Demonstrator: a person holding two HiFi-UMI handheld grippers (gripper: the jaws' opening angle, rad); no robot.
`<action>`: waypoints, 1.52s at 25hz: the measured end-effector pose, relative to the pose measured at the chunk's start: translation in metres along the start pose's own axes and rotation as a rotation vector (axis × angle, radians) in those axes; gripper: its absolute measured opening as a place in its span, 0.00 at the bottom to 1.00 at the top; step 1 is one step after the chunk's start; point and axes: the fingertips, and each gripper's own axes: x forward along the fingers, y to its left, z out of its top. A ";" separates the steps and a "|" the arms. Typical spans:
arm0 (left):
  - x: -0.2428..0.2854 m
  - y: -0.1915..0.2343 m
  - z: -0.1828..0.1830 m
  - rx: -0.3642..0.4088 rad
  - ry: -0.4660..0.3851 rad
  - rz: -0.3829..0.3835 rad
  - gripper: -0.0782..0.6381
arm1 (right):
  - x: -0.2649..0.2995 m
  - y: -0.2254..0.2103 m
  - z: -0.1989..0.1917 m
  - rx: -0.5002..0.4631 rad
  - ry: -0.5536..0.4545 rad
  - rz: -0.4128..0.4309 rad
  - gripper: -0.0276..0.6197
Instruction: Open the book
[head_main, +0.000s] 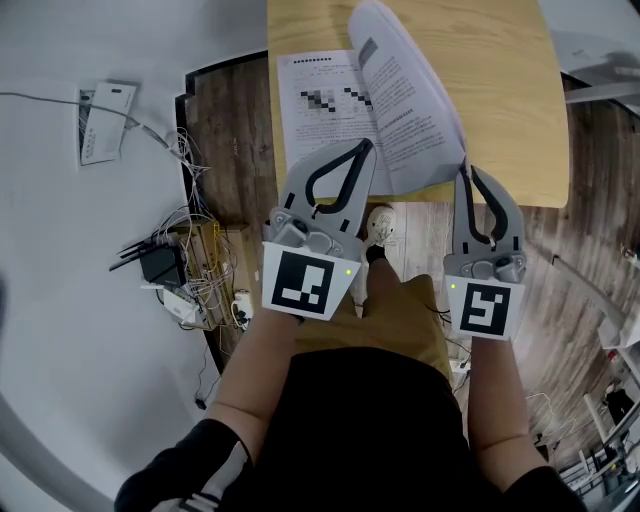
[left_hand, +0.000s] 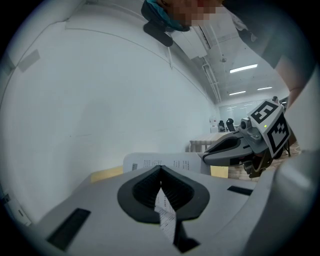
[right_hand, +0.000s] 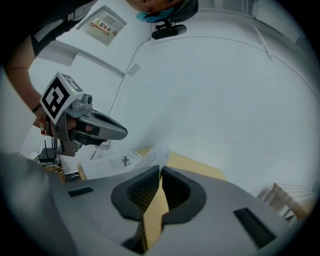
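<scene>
on the bench (head_main: 510, 100) the book (head_main: 320, 110) lies open, one page (head_main: 410, 90) arched up. left gripper (head_main: 362, 146) closed, empty; right gripper (head_main: 466, 172) closed at that page's corner. likely next: ease it flat.

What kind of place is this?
Probably an office or lab workspace: a wooden desk with a printed book, a router and tangled cables beside it, and ceiling strip lights.

I can read nothing outright. The book (head_main: 322, 100) carries dense print too fine for me; the wall notice (right_hand: 104, 24) has a heading (blurred); cubes on the left gripper (head_main: 363, 148) and right gripper (head_main: 466, 172) bear only square markers.
</scene>
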 end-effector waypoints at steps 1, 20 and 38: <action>0.002 -0.001 0.001 0.000 -0.001 -0.003 0.12 | -0.001 -0.002 -0.001 0.001 0.002 -0.003 0.10; 0.023 -0.018 -0.016 0.001 0.026 -0.052 0.12 | -0.005 -0.024 -0.067 0.092 0.168 -0.077 0.10; 0.024 -0.025 -0.031 -0.001 0.066 -0.078 0.12 | -0.003 -0.022 -0.150 0.327 0.384 -0.151 0.10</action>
